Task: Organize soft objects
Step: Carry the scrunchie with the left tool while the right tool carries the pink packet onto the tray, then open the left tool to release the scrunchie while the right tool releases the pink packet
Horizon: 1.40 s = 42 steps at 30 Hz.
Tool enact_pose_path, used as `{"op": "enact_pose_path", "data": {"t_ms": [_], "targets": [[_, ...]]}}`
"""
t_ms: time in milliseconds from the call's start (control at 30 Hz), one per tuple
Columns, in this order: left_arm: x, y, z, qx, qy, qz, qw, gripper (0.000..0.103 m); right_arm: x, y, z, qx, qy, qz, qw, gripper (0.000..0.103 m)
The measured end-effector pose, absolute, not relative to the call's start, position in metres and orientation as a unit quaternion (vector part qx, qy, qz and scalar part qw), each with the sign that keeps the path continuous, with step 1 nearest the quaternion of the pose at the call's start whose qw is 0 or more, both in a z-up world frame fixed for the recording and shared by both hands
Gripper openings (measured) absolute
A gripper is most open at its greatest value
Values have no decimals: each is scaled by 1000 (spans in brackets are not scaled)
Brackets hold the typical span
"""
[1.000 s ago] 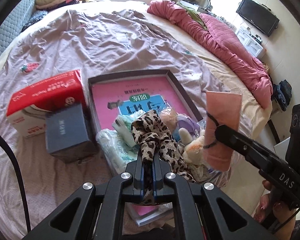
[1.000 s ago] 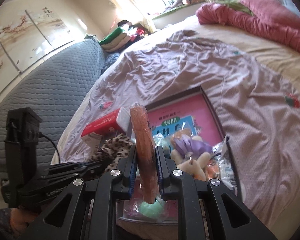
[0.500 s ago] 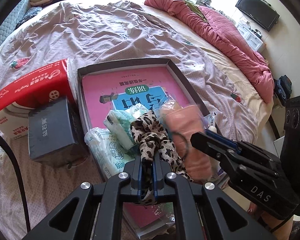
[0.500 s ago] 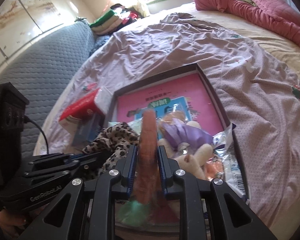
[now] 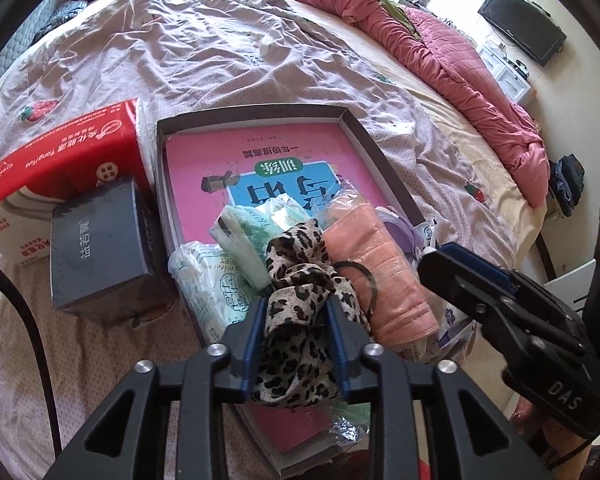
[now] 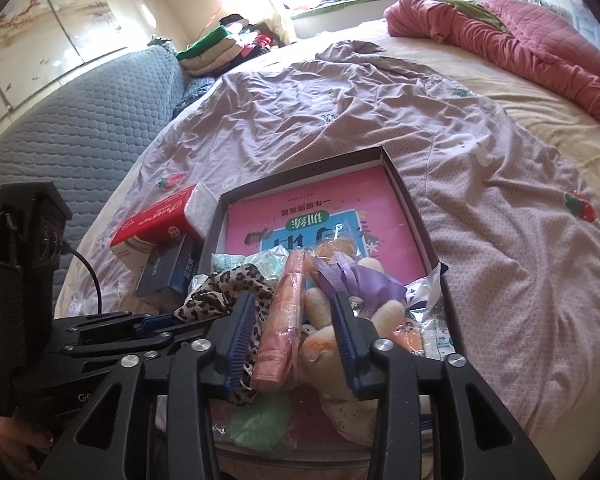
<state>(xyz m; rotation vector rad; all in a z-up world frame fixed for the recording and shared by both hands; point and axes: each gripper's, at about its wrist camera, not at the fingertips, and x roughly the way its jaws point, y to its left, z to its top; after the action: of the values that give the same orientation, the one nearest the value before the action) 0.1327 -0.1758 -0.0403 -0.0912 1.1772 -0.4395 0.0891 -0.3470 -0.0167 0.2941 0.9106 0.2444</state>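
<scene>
A dark shallow box (image 5: 384,168) (image 6: 416,216) on the bed holds a pink book and a pile of soft things. My left gripper (image 5: 296,312) is open around a leopard-print cloth (image 5: 300,280), which lies between its fingers on the pile. My right gripper (image 6: 294,308) is open, with a folded salmon-pink cloth (image 6: 284,320) (image 5: 376,272) lying between its fingers in the box. A plush toy with purple ribbon (image 6: 352,292) lies next to it. Green-white wrapped packets (image 5: 220,280) lie at the box's left.
A red tissue pack (image 5: 60,160) and a dark blue-grey box (image 5: 100,248) sit left of the dark box. A pink quilt (image 5: 440,48) lies along the bed's far right. A grey padded headboard (image 6: 60,128) and folded clothes (image 6: 216,44) are at the left.
My right gripper lowered the salmon-pink cloth into the box and opened, letting it go. My left gripper opened from its grip on the leopard-print cloth.
</scene>
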Motion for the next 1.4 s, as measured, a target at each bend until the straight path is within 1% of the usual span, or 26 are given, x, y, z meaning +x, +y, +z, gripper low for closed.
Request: {"op": "enact_pose_path", "data": {"t_ms": [33, 67, 133, 200, 333, 400, 433, 567, 633, 767, 933, 1233, 1400], "targets": [[132, -175, -40, -44, 550, -206, 808, 39, 88, -347, -15, 138, 436, 115, 882, 48], [132, -174, -39, -45, 549, -206, 809, 41, 87, -347, -14, 132, 435, 111, 884, 49], [130, -173, -36, -44, 545, -206, 811, 50, 85, -348, -11, 127, 432, 108, 886, 51], [127, -172, -33, -42, 540, -206, 815, 54, 83, -349, -8, 124, 429, 104, 889, 55], [122, -167, -26, -43, 531, -202, 822, 63, 78, -349, -2, 113, 422, 97, 894, 60], [118, -165, -22, -39, 524, -197, 827, 65, 75, -349, 1, 108, 419, 92, 897, 61], [116, -163, -19, -37, 521, -194, 831, 66, 73, -349, 4, 104, 416, 90, 899, 62], [108, -155, -8, -28, 507, -177, 843, 68, 67, -348, 13, 92, 406, 86, 905, 69], [103, -151, -2, -25, 501, -172, 848, 72, 64, -346, 17, 87, 402, 86, 908, 69], [94, -142, 10, -22, 492, -156, 856, 76, 56, -339, 27, 73, 396, 89, 911, 74], [81, -131, 20, -20, 488, -138, 861, 78, 47, -331, 35, 64, 395, 95, 911, 75], [54, -107, 32, -17, 490, -97, 866, 79, 29, -320, 50, 50, 393, 101, 913, 75], [37, -96, 38, -17, 482, -81, 872, 79, 16, -314, 57, 35, 386, 100, 916, 78]]}}
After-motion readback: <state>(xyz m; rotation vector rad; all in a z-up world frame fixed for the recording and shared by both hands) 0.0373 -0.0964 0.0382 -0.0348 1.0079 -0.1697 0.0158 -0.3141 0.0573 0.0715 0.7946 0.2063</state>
